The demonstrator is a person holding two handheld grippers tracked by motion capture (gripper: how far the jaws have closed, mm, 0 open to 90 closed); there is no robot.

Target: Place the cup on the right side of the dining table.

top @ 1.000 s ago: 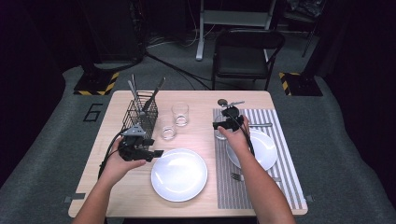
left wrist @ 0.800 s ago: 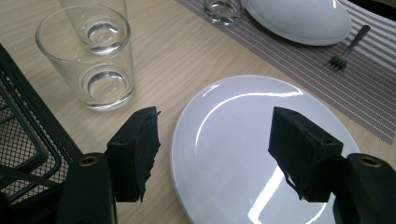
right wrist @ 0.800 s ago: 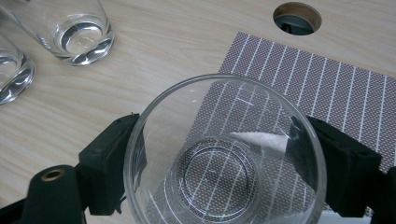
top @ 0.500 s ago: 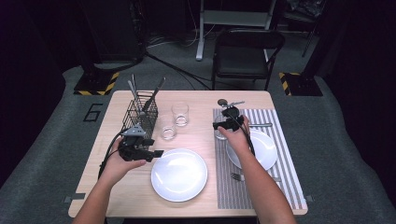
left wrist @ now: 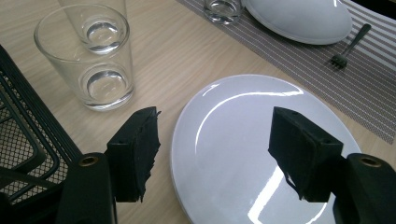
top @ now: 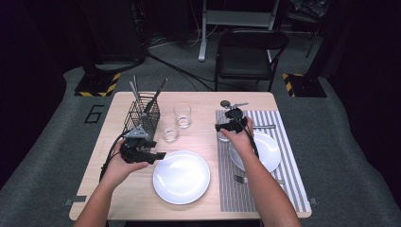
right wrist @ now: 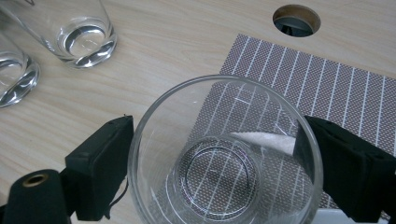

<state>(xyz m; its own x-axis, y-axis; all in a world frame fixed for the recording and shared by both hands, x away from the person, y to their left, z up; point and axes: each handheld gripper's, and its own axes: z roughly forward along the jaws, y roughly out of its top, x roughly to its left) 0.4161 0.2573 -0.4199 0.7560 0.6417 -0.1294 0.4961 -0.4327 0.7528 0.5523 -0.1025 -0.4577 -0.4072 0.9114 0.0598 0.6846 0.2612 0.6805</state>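
Now | clear glass tumbler [right wrist: 224, 158] is stood upright on the striped placemat [right wrist: 327, 84], at its corner | right gripper [right wrist: 219, 163] jaws have just been opening, rim flanked, left pad just clear | left gripper [left wrist: 215, 154] is held spread over the glossy white plate [left wrist: 243, 140], left of the placemat

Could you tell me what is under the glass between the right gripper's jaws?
Through the glass base, the striped placemat shows, so it stands on that, beside the white plate. The right gripper brackets its rim; whether the pads touch is unclear.
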